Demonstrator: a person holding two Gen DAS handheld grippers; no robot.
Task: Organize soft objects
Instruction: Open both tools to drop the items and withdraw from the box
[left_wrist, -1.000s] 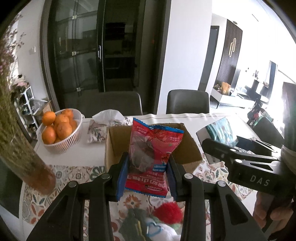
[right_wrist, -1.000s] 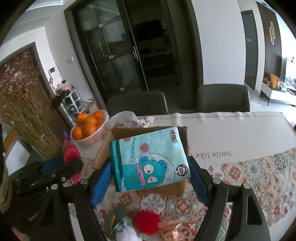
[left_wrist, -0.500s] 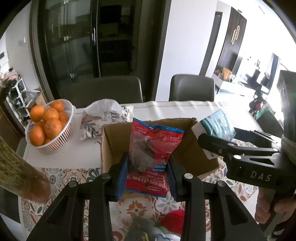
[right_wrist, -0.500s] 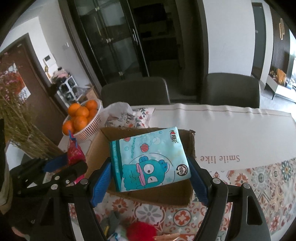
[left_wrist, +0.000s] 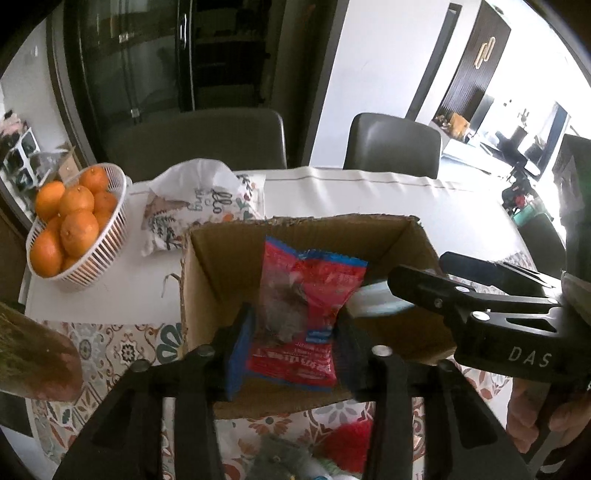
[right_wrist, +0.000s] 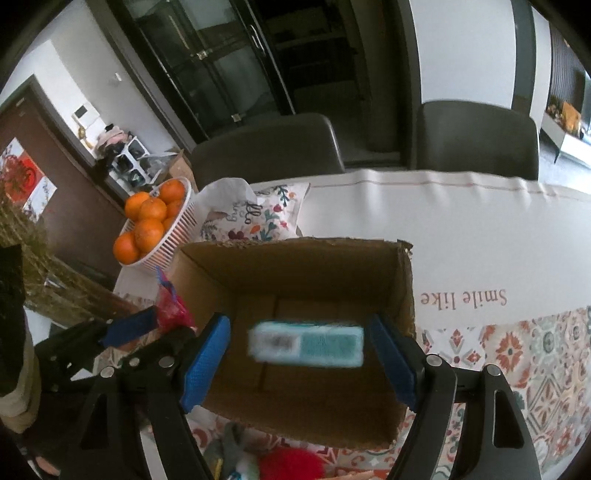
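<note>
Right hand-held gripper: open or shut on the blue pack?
Open. The right hand-held gripper shows gaps between both pads and the blurred blue pack over the cardboard box; seemingly released.

The cardboard box (right_wrist: 295, 280) stands open-topped, flanked by an orange basket (right_wrist: 173, 240) and pillow (right_wrist: 258, 218).

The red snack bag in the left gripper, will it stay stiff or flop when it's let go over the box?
The red snack bag looks crinkled where the left gripper pinches it, so probably floppy and light. Its glossy film may be slippery. Released, it would likely drop and slump in the cardboard box rather than stand.
</note>
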